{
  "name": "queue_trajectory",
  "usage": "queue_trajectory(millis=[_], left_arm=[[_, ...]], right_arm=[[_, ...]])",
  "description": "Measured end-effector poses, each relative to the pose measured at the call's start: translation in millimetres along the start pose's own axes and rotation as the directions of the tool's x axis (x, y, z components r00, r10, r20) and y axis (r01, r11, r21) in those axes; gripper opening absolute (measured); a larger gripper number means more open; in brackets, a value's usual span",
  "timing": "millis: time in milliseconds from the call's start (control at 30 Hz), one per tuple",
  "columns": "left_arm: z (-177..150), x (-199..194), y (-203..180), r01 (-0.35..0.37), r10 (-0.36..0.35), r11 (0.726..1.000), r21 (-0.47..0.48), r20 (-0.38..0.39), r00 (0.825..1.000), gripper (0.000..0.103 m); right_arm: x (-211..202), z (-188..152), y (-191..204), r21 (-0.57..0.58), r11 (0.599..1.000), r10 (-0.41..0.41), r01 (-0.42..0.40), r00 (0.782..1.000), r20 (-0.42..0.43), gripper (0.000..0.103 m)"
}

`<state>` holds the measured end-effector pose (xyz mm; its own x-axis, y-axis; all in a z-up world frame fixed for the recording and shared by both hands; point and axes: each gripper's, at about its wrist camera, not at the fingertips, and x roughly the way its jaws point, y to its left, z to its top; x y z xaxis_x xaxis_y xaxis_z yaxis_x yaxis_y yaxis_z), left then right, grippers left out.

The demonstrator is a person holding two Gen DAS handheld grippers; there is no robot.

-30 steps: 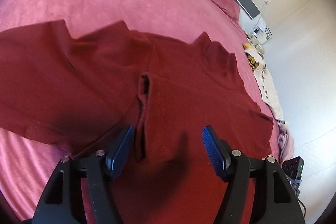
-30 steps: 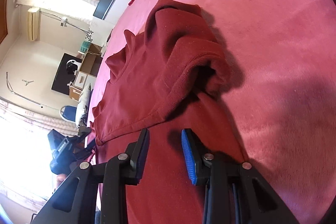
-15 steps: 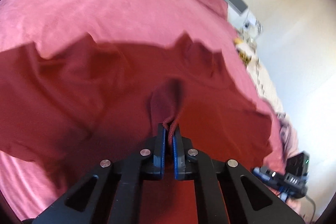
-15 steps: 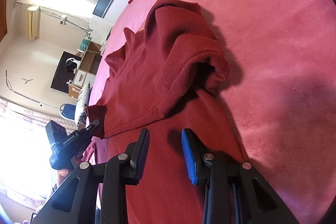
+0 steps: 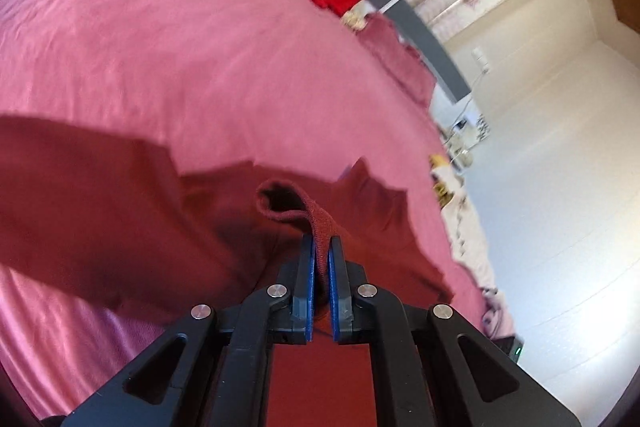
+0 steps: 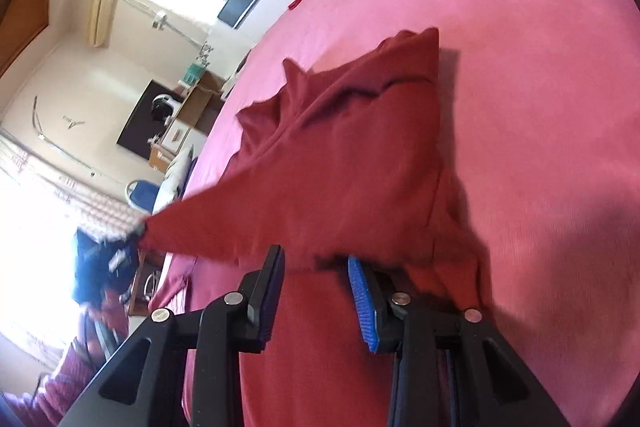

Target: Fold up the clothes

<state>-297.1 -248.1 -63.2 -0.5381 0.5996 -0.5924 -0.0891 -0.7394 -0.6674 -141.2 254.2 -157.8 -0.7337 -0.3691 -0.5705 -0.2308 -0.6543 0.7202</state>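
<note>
A pink bed [image 5: 168,59] carries a maroon sweater [image 6: 352,163]. The left hand-held gripper [image 5: 321,247], open a second ago, now pinches its cuff and lifts; the right hand-held gripper [image 6: 316,291] stays wide over it.

No lettering, label, brand mark or number can be read in either wrist view.
</note>
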Motion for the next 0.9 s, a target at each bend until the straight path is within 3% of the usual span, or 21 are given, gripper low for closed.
queue_trajectory(millis=[100, 200, 300, 367, 433, 533, 600, 700, 800, 900], left_arm=[[-13, 12, 18, -0.076, 0.075, 0.997, -0.026, -0.014, 0.997, 0.006], [-23, 23, 32, -0.151, 0.150, 0.988, -0.018, -0.042, 0.988, 0.006], [-31, 29, 37, -0.197, 0.199, 0.980, 0.040, -0.057, 0.978, 0.007], [-29, 26, 33, -0.238, 0.242, 0.968, 0.073, -0.050, 0.969, 0.015], [-25, 20, 29, -0.292, 0.297, 0.951, 0.104, -0.039, 0.954, 0.021], [-18, -1, 8, -0.395, 0.389, 0.906, 0.154, 0.068, 0.919, 0.022], [-22, -8, -16, -0.379, 0.357, 0.907, 0.184, 0.143, 0.923, 0.022], [-42, 10, -65, -0.314, 0.276, 0.899, 0.306, 0.161, 0.947, 0.029], [-78, 57, -122, -0.151, 0.144, 0.879, 0.452, 0.050, 0.988, 0.032], [-118, 107, -174, -0.012, 0.065, 0.802, 0.597, -0.067, 0.996, 0.032]], right_arm=[[-11, 4, -6, 0.028, 0.997, -0.072, 0.069, 0.993, 0.097, 0.029], [-36, -2, -17, 0.082, 0.989, -0.136, 0.122, 0.970, 0.199, 0.029], [-38, -13, -41, 0.194, 0.978, -0.102, 0.079, 0.989, 0.110, 0.030], [-43, -14, -49, 0.199, 0.980, -0.017, 0.005, 0.998, 0.057, 0.030], [-47, 2, -45, 0.182, 0.983, 0.000, -0.011, 0.998, 0.063, 0.033], [-53, 27, -40, 0.157, 0.987, 0.025, -0.036, 0.997, 0.071, 0.033], [-57, 43, -36, 0.140, 0.989, 0.042, -0.052, 0.996, 0.075, 0.033], [-35, 77, -19, 0.075, 0.997, 0.003, -0.004, 1.000, 0.009, 0.034], [-6, 102, -13, 0.057, 0.997, -0.040, 0.044, 0.997, -0.072, 0.034], [23, 116, -15, 0.055, 0.994, -0.088, 0.097, 0.984, -0.155, 0.032]])
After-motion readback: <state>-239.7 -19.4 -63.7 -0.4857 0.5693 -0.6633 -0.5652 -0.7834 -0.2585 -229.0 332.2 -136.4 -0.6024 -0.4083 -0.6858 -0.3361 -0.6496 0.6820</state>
